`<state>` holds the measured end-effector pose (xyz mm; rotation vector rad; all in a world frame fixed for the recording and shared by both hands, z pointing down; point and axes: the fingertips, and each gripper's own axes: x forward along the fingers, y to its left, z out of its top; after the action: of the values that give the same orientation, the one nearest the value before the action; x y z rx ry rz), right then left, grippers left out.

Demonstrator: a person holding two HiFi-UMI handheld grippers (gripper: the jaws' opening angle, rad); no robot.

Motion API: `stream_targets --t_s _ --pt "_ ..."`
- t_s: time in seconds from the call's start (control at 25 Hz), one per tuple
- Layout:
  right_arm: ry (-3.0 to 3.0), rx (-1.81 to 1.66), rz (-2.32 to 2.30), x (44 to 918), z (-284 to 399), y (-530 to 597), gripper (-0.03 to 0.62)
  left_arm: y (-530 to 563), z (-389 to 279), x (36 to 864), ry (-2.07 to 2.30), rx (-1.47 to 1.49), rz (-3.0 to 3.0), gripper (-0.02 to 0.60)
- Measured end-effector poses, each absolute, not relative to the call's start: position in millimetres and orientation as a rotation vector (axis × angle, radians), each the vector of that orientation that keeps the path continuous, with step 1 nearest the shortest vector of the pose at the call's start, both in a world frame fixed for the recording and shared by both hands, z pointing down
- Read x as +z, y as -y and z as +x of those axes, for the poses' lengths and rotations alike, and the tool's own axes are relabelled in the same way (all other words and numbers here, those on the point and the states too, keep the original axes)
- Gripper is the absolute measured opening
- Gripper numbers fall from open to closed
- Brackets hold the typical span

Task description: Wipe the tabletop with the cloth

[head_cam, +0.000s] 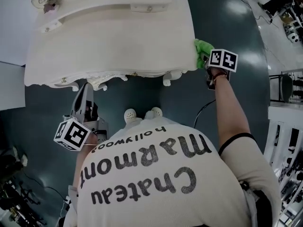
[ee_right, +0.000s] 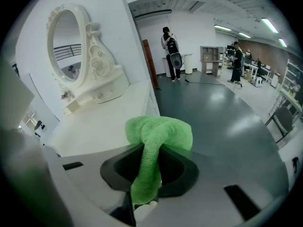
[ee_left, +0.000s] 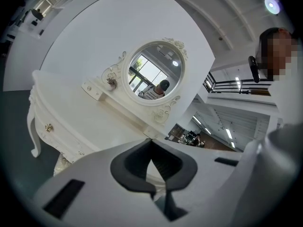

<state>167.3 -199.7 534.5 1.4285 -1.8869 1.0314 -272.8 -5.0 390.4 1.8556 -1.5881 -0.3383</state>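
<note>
— Green cloth [ee_right: 158, 131]: where is it held?
— It is pinched in the right gripper [ee_right: 146, 183] at the table's [head_cam: 109, 46] right edge. The left gripper [ee_left: 152, 186] is pressed together, empty, held off the table.

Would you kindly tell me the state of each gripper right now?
Left gripper: closed, holding nothing.
Right gripper: closed on the green cloth.

Cloth [ee_right: 158, 131]: tail end lost down between jaws of right hand-held gripper [ee_right: 147, 176]. Bench [head_cam: 109, 41]: rear cut off at top edge. Distant people [ee_right: 170, 51] too small.
</note>
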Motion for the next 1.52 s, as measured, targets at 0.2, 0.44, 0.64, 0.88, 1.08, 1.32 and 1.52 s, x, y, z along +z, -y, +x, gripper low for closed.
stream_targets --t_s 0.2,0.44,0.64,0.88,1.08,1.32,1.52 --pt "2.009 0.904 1.453 494.2 140.9 203.1 0.101 5.3 -284.3 394.3 1.565 -0.363 1.864 0.006" --pt "2.275 0.77 1.272 440.9 33.3 221.6 0.101 3.2 -291.2 396.6 1.557 -0.385 1.848 0.006" --pt "2.315 0.675 1.002 451.1 -72.4 213.7 0.101 -12.4 -320.3 392.1 1.639 -0.419 1.793 0.006" --pt "2.281 0.526 0.671 483.3 -161.7 191.4 0.101 -47.3 -365.4 398.4 1.776 -0.459 1.665 0.006" --pt "2.182 0.389 0.54 518.6 -190.7 180.8 0.101 -67.0 -381.1 405.7 1.83 -0.474 1.602 0.006" --pt "2.165 0.452 0.499 528.5 -193.9 182.2 0.098 -63.6 -383.2 406.2 1.844 -0.49 1.595 0.006" --pt "2.166 0.501 0.521 527.9 -192.6 181.5 0.097 -48.8 -371.6 398.4 1.82 -0.498 1.632 0.008"
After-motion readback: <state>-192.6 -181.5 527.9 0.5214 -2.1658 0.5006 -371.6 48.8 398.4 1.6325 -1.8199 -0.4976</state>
